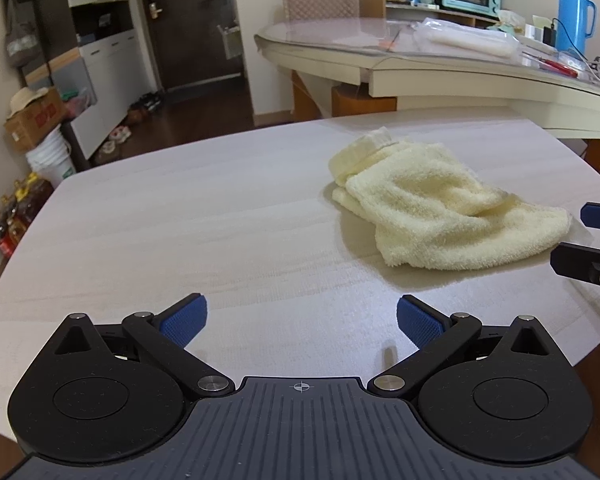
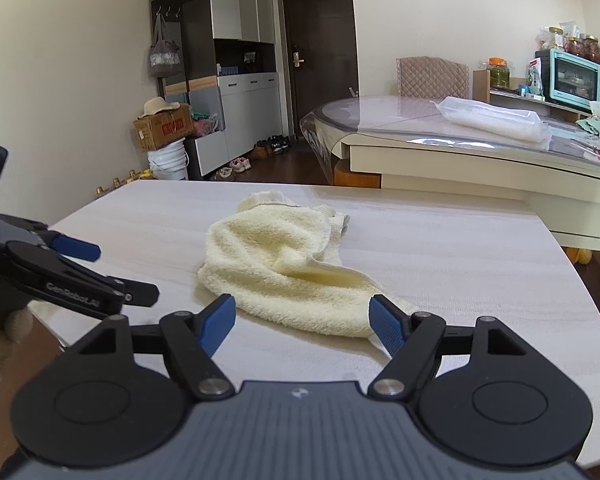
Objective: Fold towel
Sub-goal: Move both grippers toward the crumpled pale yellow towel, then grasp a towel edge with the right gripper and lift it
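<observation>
Nearest the left wrist camera, the left hand-held gripper has its jaws spread wide over bare counter, with nothing between its 2 blue pads. In the right wrist view this same tool shows at the left edge, with gloved fingers wrapped around its grip.

The right hand-held gripper is also wide open. The near edge of the towel lies in the gap between its pads; the right pad sits just beside or against the towel's near corner, and contact cannot be told. The left pad is clear of the cloth. Nothing is clamped. In the left wrist view the tips of this tool enter from the right edge, just beside the towel's right end.

The towel, pale yellow terry, lies crumpled in a loose heap on the pale wood-grain counter, right of centre in the left wrist view, with a hemmed corner turned up at its far end. It is not yet folded flat.

Beyond the counter stands a cream table with a glass top, carrying a clear plastic bag. Behind it are a padded chair back, a teal toaster oven and a blue thermos. Farthest off are a dark door, grey-and-white cabinets, a cardboard box on a white bucket, and shoes on the floor.
</observation>
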Tool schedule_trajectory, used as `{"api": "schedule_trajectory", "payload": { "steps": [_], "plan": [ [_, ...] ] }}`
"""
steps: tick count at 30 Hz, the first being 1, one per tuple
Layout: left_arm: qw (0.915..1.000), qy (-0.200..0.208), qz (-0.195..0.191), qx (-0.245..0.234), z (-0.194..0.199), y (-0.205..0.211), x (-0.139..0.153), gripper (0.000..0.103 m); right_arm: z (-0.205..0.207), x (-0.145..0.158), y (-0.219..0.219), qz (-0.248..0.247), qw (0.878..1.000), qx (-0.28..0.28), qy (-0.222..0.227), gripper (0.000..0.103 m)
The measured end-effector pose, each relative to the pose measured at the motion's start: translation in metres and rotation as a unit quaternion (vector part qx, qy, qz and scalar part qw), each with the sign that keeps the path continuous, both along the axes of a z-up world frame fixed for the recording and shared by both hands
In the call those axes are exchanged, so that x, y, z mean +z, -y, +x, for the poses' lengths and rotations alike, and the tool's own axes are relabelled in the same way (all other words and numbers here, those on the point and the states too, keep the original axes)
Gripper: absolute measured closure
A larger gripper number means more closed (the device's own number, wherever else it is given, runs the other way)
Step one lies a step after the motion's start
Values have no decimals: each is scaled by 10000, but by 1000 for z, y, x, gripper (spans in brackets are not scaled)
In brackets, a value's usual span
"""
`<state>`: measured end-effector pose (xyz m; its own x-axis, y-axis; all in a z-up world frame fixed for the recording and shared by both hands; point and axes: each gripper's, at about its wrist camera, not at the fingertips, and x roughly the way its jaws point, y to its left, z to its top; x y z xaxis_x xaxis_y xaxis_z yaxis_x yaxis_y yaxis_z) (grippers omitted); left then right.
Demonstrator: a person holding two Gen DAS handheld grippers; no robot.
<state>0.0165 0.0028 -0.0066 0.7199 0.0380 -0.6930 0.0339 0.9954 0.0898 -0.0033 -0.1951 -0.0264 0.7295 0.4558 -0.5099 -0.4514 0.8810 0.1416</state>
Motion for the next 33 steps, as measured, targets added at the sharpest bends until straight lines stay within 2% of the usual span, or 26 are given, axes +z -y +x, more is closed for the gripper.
{"api": "schedule_trajectory", "payload": {
  "steps": [7, 12, 20, 22, 24, 25, 26, 27, 33],
  "plan": [
    [9997, 40, -125, -226, 19, -13, 0, 0, 36, -2, -9, -189, 9998, 112, 1, 29],
    [9983, 232, -100, -522, 30, -17, 3, 0, 67, -1, -20, -127, 9993, 327, -96, 34],
    [9983, 141, -15, -569, 49, -20, -2, 0, 111, -10, -35, 108, 9974, 541, -466, 41],
    [9982, 106, -38, -597, 52, -22, -4, 0, 117, -13, -36, 148, 9969, 524, -562, 46],
    [9981, 77, -37, -603, 53, -24, -7, 0, 121, -15, -37, 213, 9964, 513, -635, 71],
    [9981, 65, -36, -605, 54, -25, -8, 0, 120, -15, -36, 225, 9965, 506, -619, 78],
    [9981, 53, -24, -612, 54, -27, -8, 0, 118, -13, -37, 190, 9972, 488, -526, 89],
    [9981, 41, -11, -620, 55, -29, -9, 0, 115, -12, -38, 155, 9978, 470, -433, 94],
    [9982, 86, 37, -599, 53, -47, -2, 0, 87, 7, -49, -287, 9976, 492, 392, 94]
  ]
}}
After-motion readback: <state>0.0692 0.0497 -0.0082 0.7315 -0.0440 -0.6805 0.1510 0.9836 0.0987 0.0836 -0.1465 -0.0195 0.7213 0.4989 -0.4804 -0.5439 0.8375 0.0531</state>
